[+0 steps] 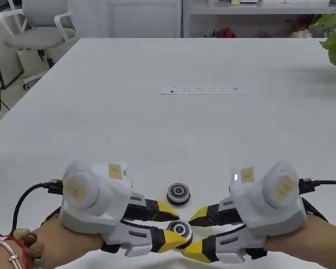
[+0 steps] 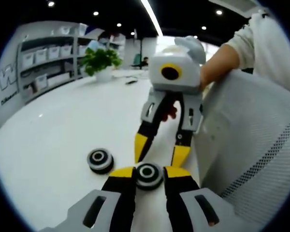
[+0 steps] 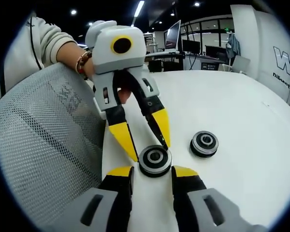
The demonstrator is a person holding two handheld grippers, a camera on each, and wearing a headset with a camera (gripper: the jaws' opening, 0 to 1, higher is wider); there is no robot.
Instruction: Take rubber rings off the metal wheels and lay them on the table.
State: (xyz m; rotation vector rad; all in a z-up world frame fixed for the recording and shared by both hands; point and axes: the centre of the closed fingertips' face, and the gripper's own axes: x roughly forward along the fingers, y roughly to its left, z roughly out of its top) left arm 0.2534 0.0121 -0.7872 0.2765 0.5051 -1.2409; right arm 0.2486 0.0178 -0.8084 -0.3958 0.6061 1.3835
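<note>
White counter [image 1: 157, 129] spread wide and bare ahead, its far edge meeting an office chair [image 1: 39, 28] at the upper left. At the lower left a wrist with a beaded bracelet [image 1: 22, 238] lay just at the counter's near edge. The left gripper [image 2: 149, 172] reached in from that side, and its yellow-tipped fingers were closed against both flanks of the near wheel [image 1: 180, 228], which lay flat on the counter close to the near edge. The black ring [image 3: 142, 164] sat on that wheel. In both gripper views a mesh seat back [image 2: 251, 135] stood right against the counter edge behind the grippers, so little room was left on the near side.

Just beyond the near wheel and apart from it lay the far wheel [image 1: 178, 192], flat too, with a dark ring round it and touched by nothing. Past it the counter ran clear up to a power strip [image 1: 204, 89] set flush in the middle.

The right gripper [image 3: 152, 171] came in from the other side and faced the left one. Its fingers were spread, the tips standing either side of the near wheel's closer rim with a gap showing. At the far right corner hung the leaves of a plant [image 1: 333, 33].
</note>
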